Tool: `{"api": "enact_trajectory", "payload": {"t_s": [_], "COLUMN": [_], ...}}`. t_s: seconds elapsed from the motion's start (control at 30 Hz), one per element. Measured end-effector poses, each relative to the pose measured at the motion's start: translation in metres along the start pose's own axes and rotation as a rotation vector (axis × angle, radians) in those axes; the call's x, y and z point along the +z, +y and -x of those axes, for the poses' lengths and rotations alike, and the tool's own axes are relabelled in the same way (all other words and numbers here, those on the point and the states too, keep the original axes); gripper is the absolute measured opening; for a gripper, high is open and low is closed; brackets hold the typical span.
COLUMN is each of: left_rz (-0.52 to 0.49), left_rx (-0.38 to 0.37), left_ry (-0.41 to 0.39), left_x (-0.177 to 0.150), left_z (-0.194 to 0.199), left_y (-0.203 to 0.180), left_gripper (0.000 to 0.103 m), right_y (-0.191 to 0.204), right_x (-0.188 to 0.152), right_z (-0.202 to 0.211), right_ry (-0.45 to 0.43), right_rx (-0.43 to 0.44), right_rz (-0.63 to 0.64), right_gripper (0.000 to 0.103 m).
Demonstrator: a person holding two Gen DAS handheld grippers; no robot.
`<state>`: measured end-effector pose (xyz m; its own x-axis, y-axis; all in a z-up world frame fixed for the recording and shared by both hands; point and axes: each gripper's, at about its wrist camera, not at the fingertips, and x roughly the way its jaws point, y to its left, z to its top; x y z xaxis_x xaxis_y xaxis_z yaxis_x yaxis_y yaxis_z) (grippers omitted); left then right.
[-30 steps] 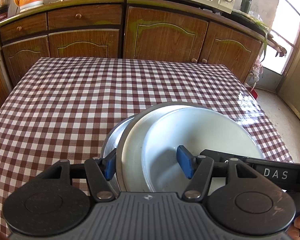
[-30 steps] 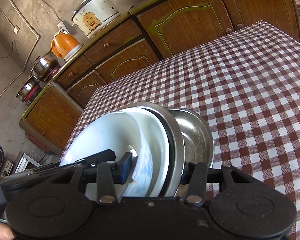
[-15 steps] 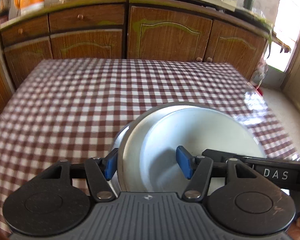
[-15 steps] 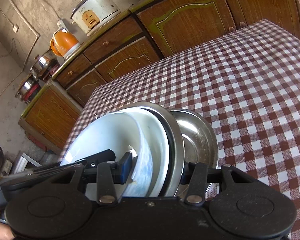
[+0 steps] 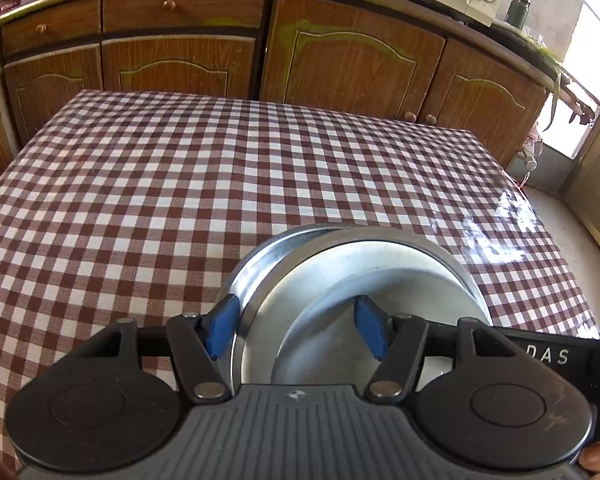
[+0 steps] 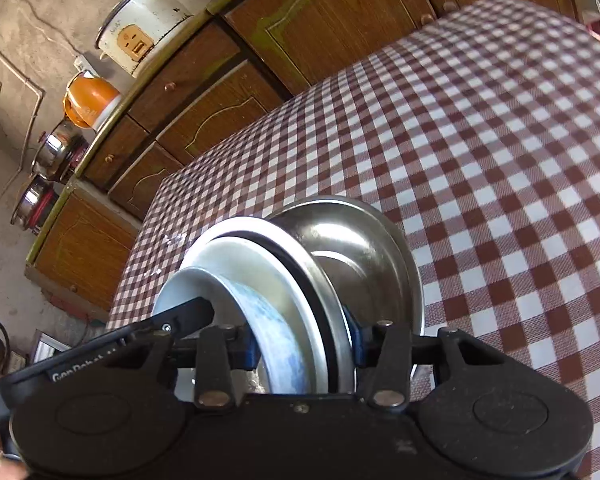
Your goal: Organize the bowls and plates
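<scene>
1. Step in hand: a nested stack of three dishes is carried by both grippers over the near part of the tabletop covered in a red-and-white checked cloth (image 5: 220, 168), judged to be on its way to being set down there.
2. Stack, contents: a white ceramic bowl with a blue-tinted outside (image 6: 284, 336), seated in a shallow white enamel dish with a dark rim (image 5: 380, 256), backed by a polished round steel plate (image 6: 360, 248). In both views the stack appears tilted on edge, not flat.
3. Left gripper (image 5: 296, 330): the blue pads straddle the rims, one outside the enamel dish against the steel plate, one inside the white bowl; the stack is clasped.
4. Right gripper (image 6: 304, 346): the jaws are closing, with the bowl and the enamel dish between them; one pad is behind the enamel dish, one against the bowl.
5. Hands: both grippers are aimed forward and downward; only fingertips show at the frame edges.
6. Next move, judged: the stack is to be levelled and lowered evenly before release; uneven release risks sliding of the nested pieces.
</scene>
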<state>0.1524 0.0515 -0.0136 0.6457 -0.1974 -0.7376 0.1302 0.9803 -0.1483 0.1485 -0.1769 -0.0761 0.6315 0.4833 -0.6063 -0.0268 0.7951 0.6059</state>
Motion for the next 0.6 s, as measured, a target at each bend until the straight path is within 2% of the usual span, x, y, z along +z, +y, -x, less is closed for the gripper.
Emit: {"api": "enact_trajectory", "payload": {"t_s": [0.1, 0.4, 0.53, 0.6], "left_rz": [-0.002, -0.017, -0.012, -0.014], "left_rx": [0.0, 0.019, 0.025, -0.002], "left_ry": [-0.003, 0.002, 0.009, 0.0], "left_x": [0.002, 0.005, 0.004, 0.005], "left_z": [-0.001, -0.011, -0.017, -0.017], "left_y": [-0.001, -0.001, 0.001, -0.002], "left_gripper": [0.063, 0.063, 0.062, 0.061], "right_y": [-0.007, -0.029, -0.031, -0.031], "right_x": [0.001, -0.003, -0.003, 0.002], "right_z": [-0.003, 0.002, 0.003, 0.001], "right_ry": [0.01, 0.023, 0.011, 0.008], "right_rx": [0.019, 0.03, 0.019, 0.014], "right_rz": [-0.046, -0.081, -0.08, -0.079], "right_gripper": [0.05, 0.048, 0.04, 0.039]}}
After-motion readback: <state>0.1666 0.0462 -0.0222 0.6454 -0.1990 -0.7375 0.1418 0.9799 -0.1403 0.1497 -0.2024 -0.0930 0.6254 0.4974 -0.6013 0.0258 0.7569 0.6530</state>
